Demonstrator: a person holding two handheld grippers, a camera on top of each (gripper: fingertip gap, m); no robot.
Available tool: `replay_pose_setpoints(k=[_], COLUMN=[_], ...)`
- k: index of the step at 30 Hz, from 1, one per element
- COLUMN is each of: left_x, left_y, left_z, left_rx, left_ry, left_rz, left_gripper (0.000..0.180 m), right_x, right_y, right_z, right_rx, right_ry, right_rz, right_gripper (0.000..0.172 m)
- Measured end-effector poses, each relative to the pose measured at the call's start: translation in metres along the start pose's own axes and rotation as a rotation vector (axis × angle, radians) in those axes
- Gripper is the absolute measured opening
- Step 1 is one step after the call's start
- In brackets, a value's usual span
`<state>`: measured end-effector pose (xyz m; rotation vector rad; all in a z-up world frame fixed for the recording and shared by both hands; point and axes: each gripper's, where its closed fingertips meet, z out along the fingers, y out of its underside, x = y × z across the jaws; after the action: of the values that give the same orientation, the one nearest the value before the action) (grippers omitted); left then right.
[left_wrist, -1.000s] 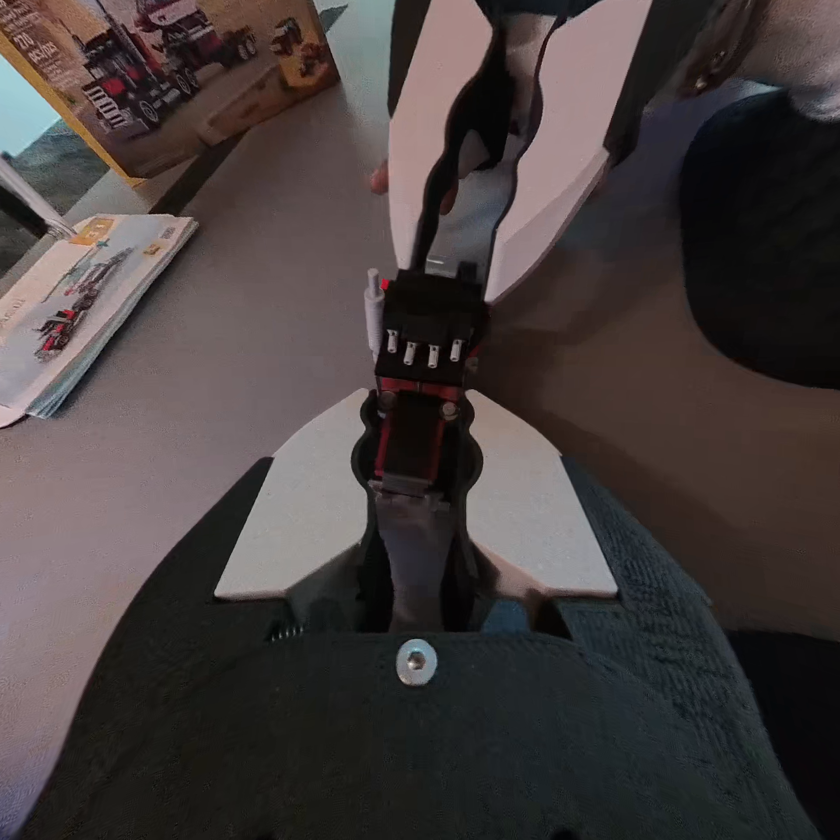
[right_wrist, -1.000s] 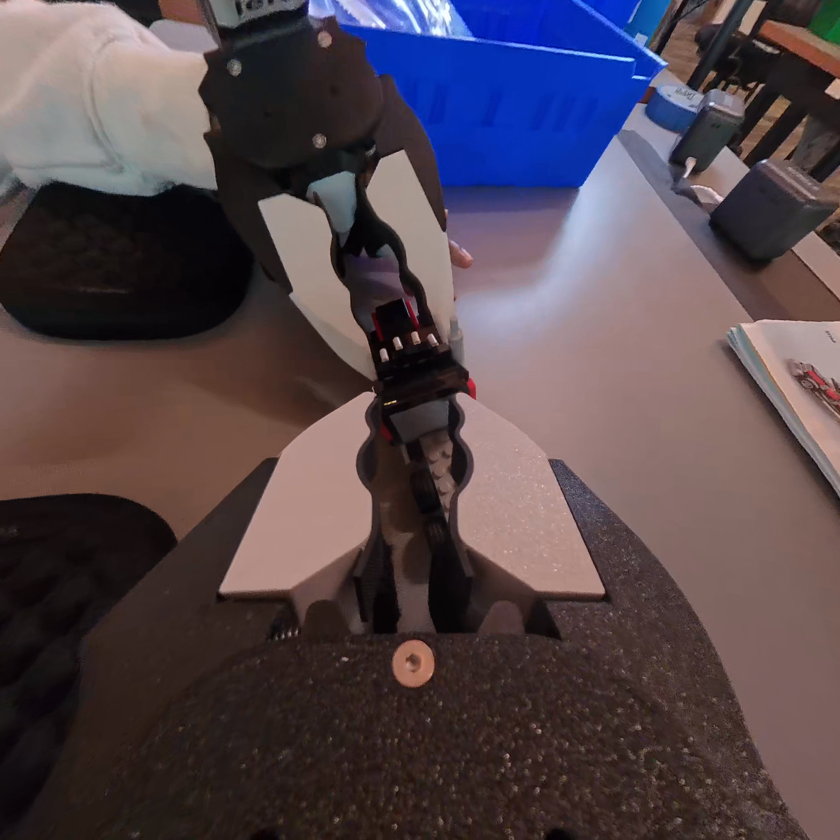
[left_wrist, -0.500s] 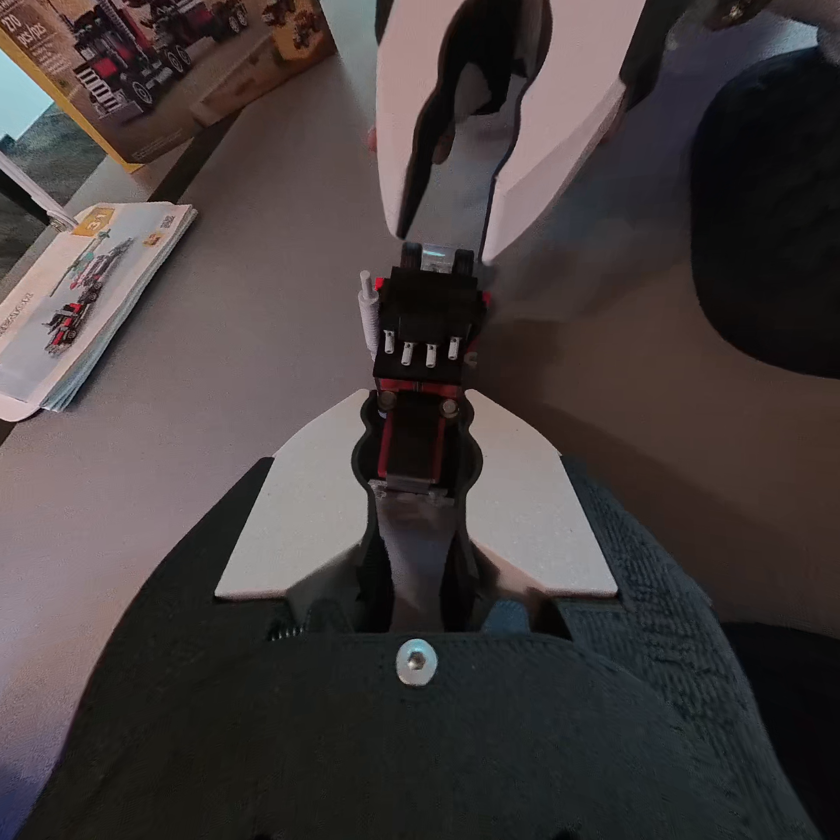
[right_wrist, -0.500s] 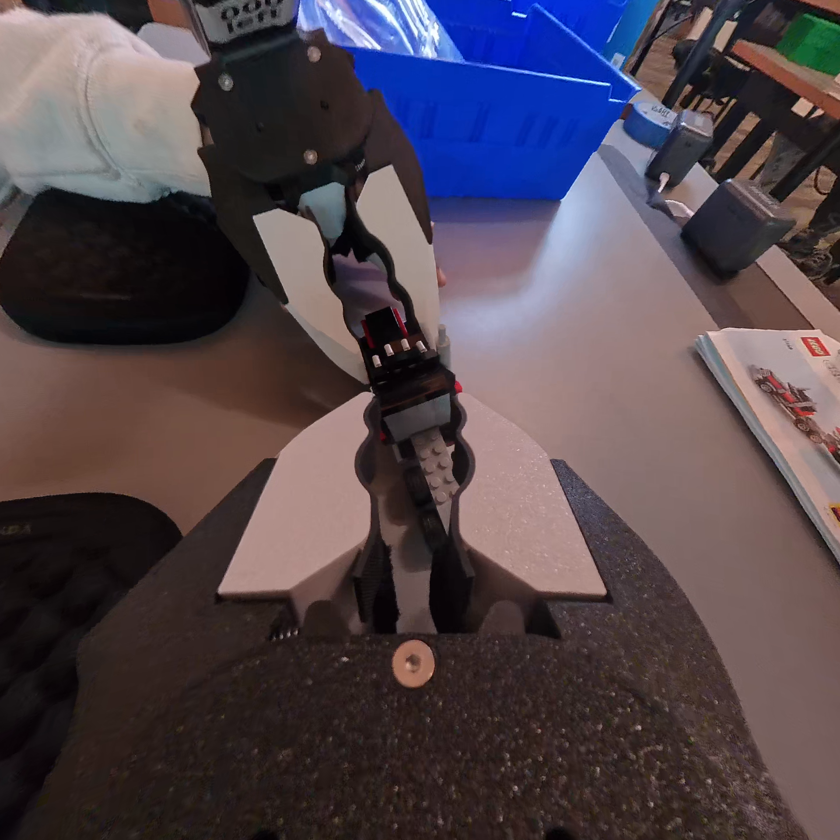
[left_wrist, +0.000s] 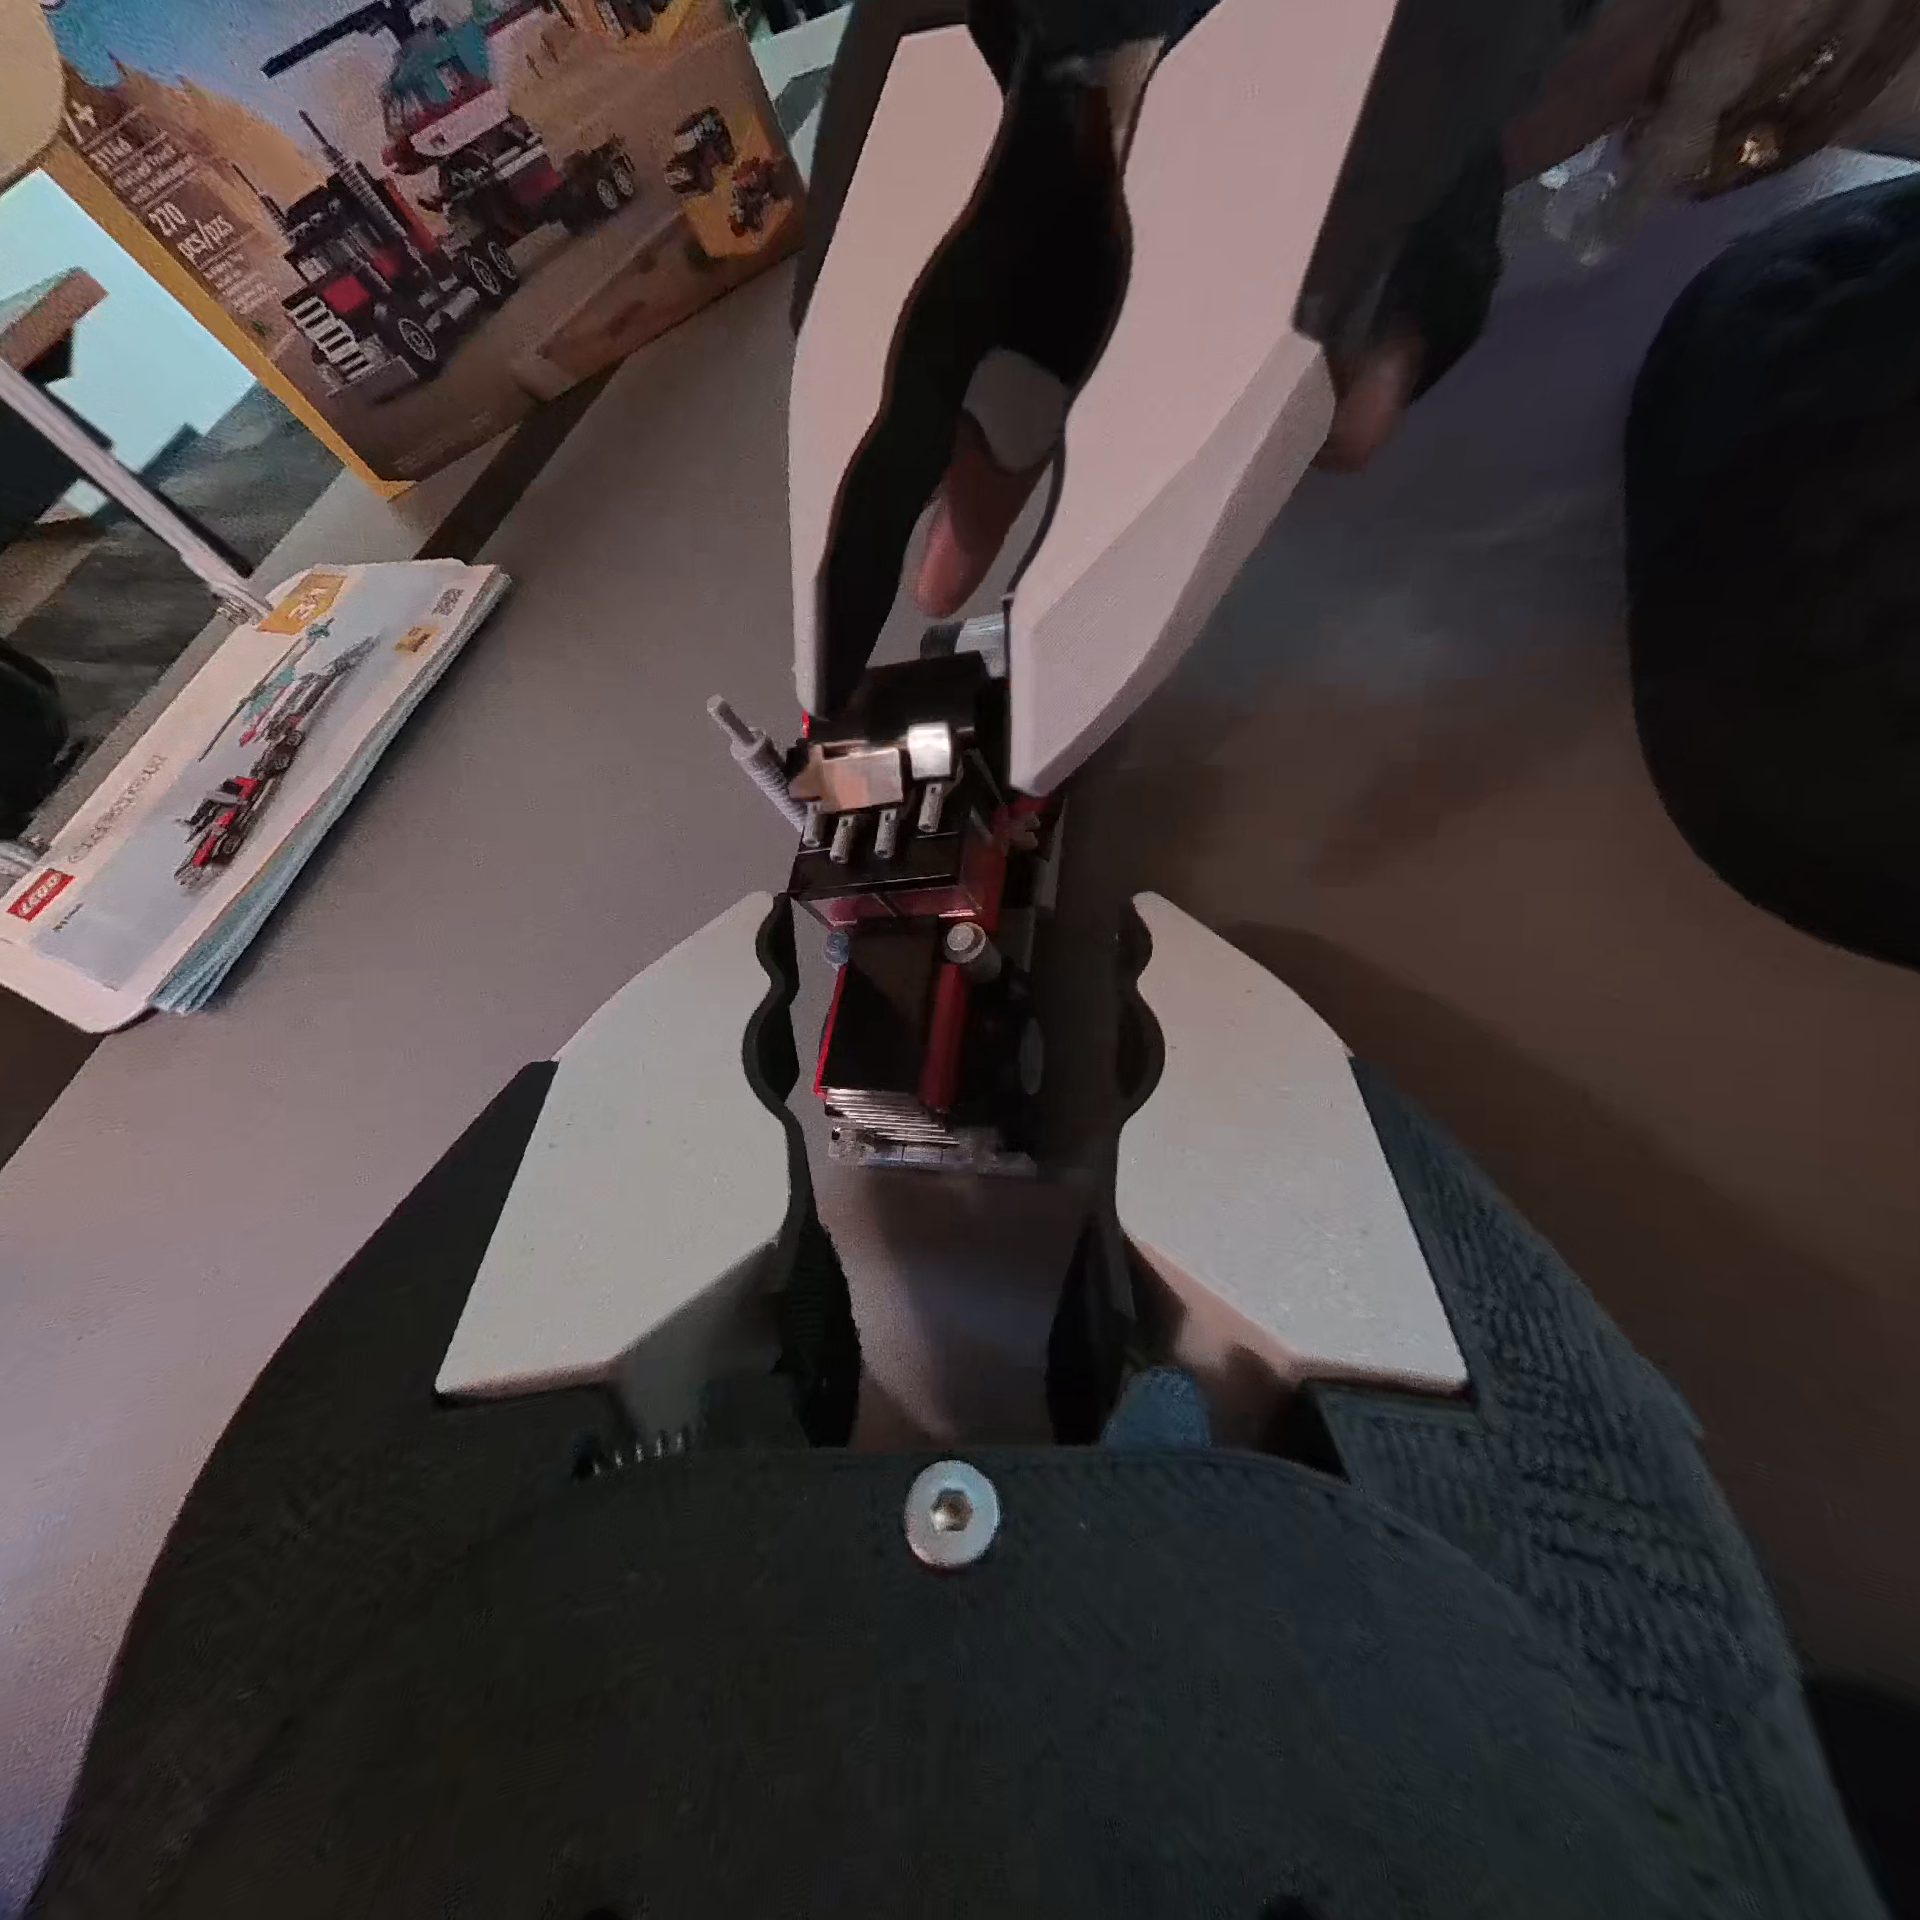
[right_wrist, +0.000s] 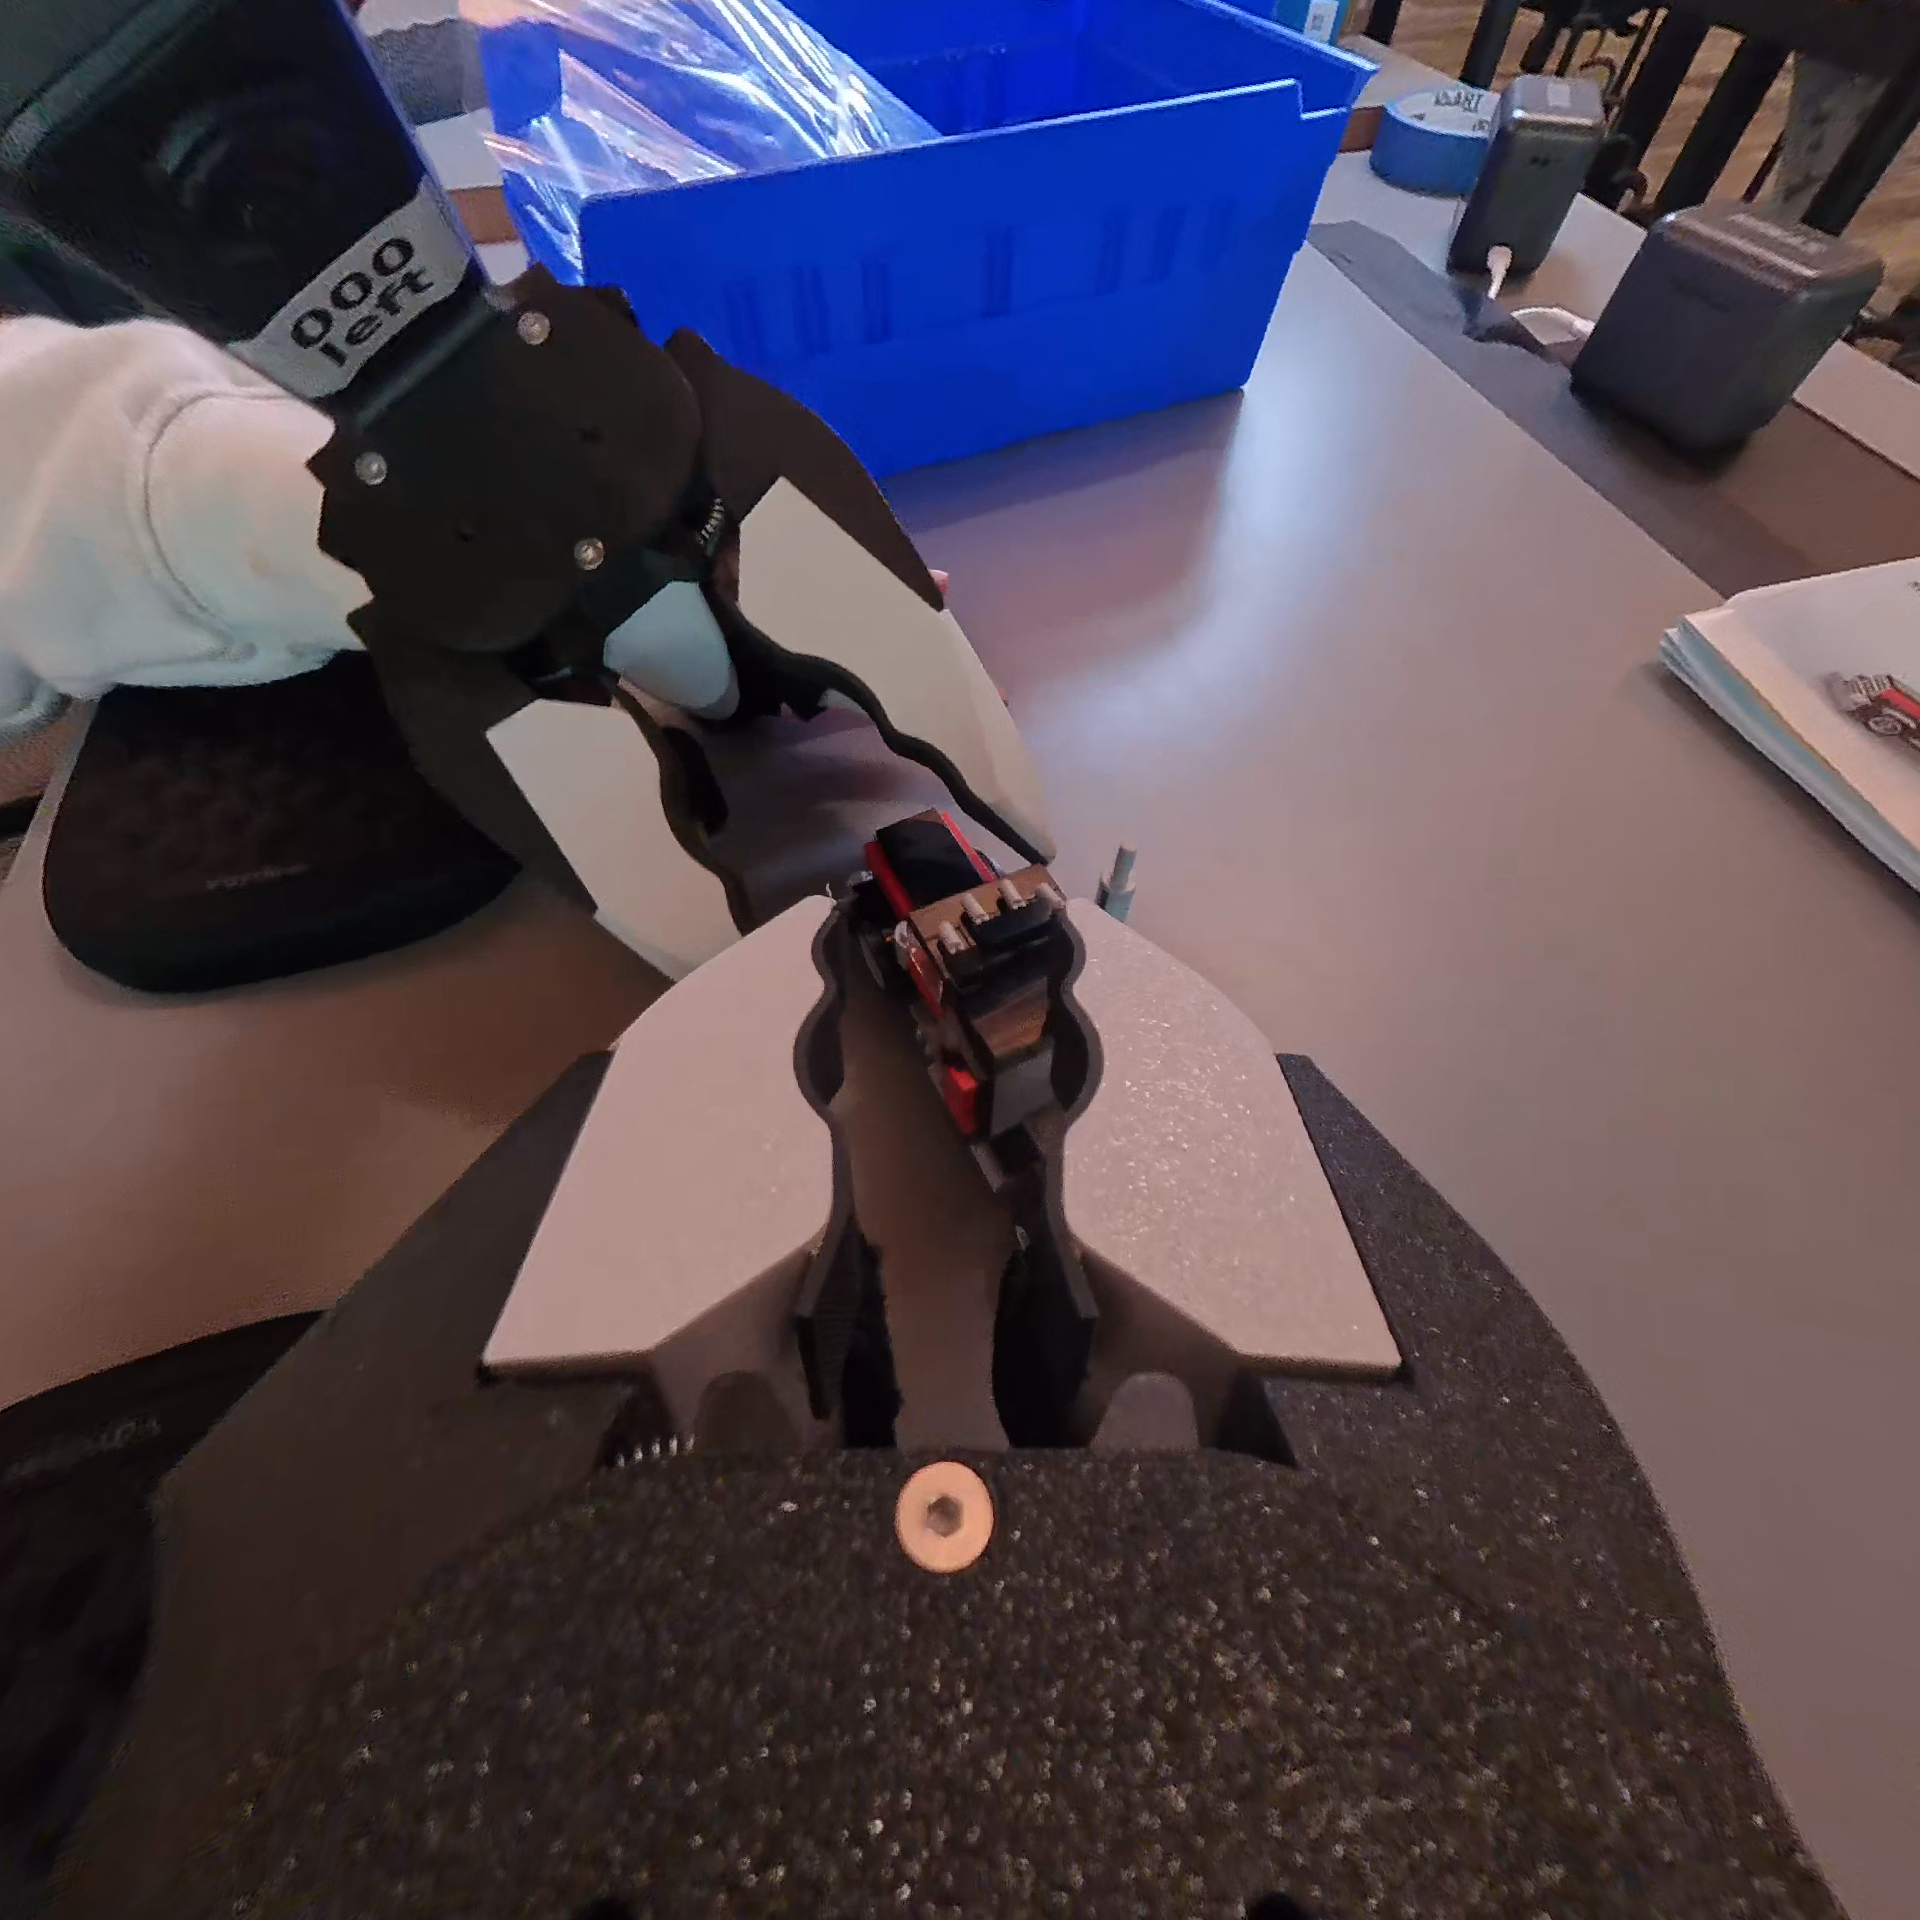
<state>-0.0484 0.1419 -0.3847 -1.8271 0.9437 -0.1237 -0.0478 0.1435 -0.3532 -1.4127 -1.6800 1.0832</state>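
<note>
- While only the right wrist view shows the blue bin (right_wrist: 935, 312) on the grey table (right_wrist: 1351, 831), with clear plastic film (right_wrist: 675, 94) inside, only the left wrist view shows the printed toy box (left_wrist: 468, 239).
- Both views catch the booklet (left_wrist: 239, 790).
- Left gripper (left_wrist: 951, 914): fingers spread, clear of the hood on both sides.
- Right gripper (right_wrist: 945, 925): tips pinch the cab of the tilted black-and-red toy truck (left_wrist: 904, 862), which lies between both grippers.
</note>
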Motion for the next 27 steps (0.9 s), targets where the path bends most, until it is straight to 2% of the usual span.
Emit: replay_pose_setpoints(k=[2, 7, 11, 15, 24, 27], left_x=[0.001, -0.002, -0.001, -0.001, -0.003, -0.006], left_y=[0.0, 0.0, -0.001, 0.001, 0.004, -0.001], left_z=[0.004, 0.007, 0.005, 0.003, -0.005, -0.006], left_rx=[-0.01, -0.021, -0.01, -0.022, -0.029, 0.006], left_ry=[-0.011, -0.053, -0.027, -0.027, -0.015, -0.043], left_rz=[0.012, 0.043, 0.007, 0.01, 0.002, 0.018], left_gripper=[0.057, 0.033, 0.032, 0.032, 0.033, 0.048], right_x=[-0.001, -0.01, -0.007, -0.008, 0.003, 0.003], right_y=[0.0, 0.005, 0.006, 0.006, 0.006, 0.005], right_z=[0.003, 0.013, 0.016, 0.012, -0.001, -0.001], right_rx=[-0.009, -0.059, -0.085, -0.091, -0.073, -0.083], right_ry=[0.002, -0.008, 0.042, 0.034, 0.053, 0.058], right_rz=[0.006, -0.035, -0.072, -0.079, 0.013, 0.018], right_gripper=[0.033, 0.03, 0.02, 0.019, 0.031, 0.037])
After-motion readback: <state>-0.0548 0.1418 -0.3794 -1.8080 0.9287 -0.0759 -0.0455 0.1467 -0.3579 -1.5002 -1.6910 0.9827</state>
